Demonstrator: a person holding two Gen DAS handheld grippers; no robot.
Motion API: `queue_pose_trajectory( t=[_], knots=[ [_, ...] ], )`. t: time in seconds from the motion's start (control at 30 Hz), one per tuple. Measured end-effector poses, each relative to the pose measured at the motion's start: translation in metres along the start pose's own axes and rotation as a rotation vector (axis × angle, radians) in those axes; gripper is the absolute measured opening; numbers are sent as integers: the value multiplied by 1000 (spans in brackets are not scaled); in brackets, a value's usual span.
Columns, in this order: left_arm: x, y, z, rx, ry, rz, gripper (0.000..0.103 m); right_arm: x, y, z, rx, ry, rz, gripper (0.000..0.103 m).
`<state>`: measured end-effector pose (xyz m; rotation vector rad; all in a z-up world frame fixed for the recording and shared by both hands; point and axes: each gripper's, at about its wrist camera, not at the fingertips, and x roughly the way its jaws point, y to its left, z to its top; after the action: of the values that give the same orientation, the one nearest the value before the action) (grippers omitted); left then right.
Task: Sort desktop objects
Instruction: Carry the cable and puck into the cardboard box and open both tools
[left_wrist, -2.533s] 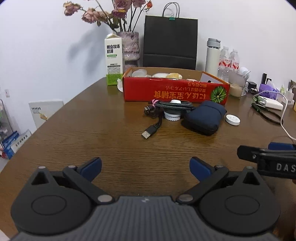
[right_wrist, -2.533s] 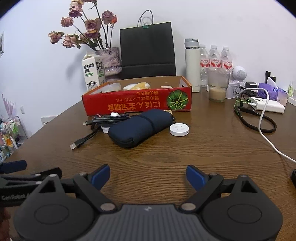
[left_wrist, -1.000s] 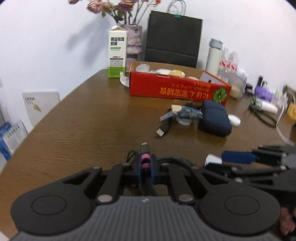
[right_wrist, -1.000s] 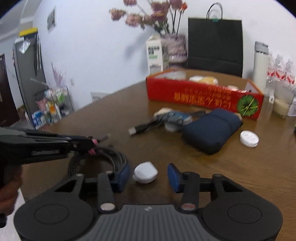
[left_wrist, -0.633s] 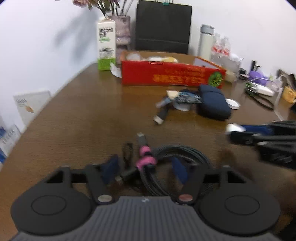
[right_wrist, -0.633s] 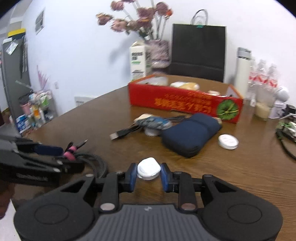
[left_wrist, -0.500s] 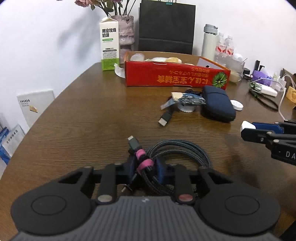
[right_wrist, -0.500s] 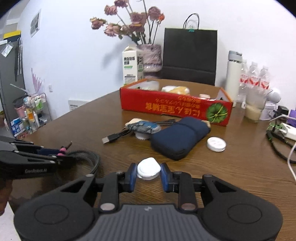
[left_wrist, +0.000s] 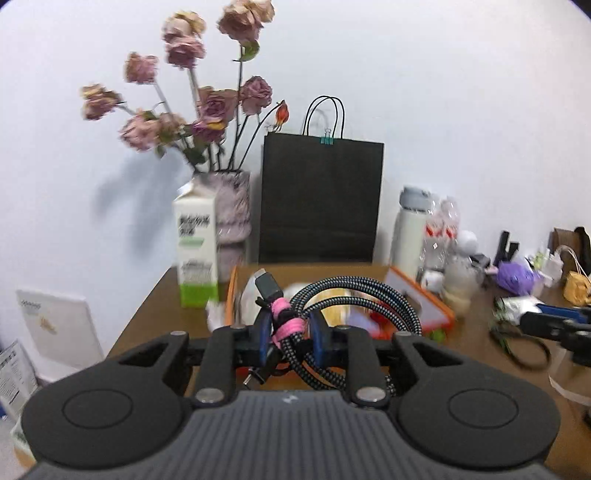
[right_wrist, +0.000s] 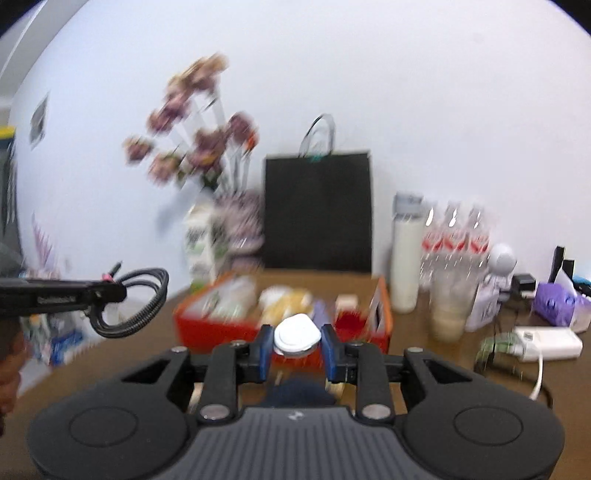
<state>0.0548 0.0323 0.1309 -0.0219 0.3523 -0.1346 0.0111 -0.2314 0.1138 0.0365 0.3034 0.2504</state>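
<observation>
My left gripper (left_wrist: 287, 338) is shut on a coiled black braided cable (left_wrist: 354, 295) bound with a pink tie, held in the air in front of the red cardboard box (left_wrist: 424, 295). From the right wrist view that same cable (right_wrist: 144, 295) hangs at the far left from the left gripper (right_wrist: 110, 291). My right gripper (right_wrist: 297, 349) is shut on a small white round puck (right_wrist: 297, 336), lifted above the table just before the red box (right_wrist: 218, 332). A dark blue pouch (right_wrist: 295, 393) lies on the table below the right gripper's fingers.
The brown table (left_wrist: 147, 325) carries a milk carton (left_wrist: 195, 254), a vase of dried roses (left_wrist: 229, 206), a black paper bag (left_wrist: 321, 199), a white flask (right_wrist: 406, 258), water bottles (right_wrist: 458, 236), a white power bank (right_wrist: 546, 343) with cable, and a purple packet (right_wrist: 557, 302).
Both grippers have risen off the table and moved toward the red box, each carrying its object. The views tilted up, so the wall and flowers fill more of the frame.
</observation>
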Motion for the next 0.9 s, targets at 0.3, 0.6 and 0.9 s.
queue_pose_trajectory(
  t=[0.3, 0.6, 0.9],
  knots=[
    [205, -5, 28, 168, 297, 161, 23, 145, -60, 63, 81, 159, -36, 26],
    [268, -9, -3, 303, 445, 129, 25, 284, -60, 38, 78, 442, 25, 26],
    [273, 9, 16, 99, 411, 21, 83, 359, -51, 32, 76, 519, -51, 49]
  ],
)
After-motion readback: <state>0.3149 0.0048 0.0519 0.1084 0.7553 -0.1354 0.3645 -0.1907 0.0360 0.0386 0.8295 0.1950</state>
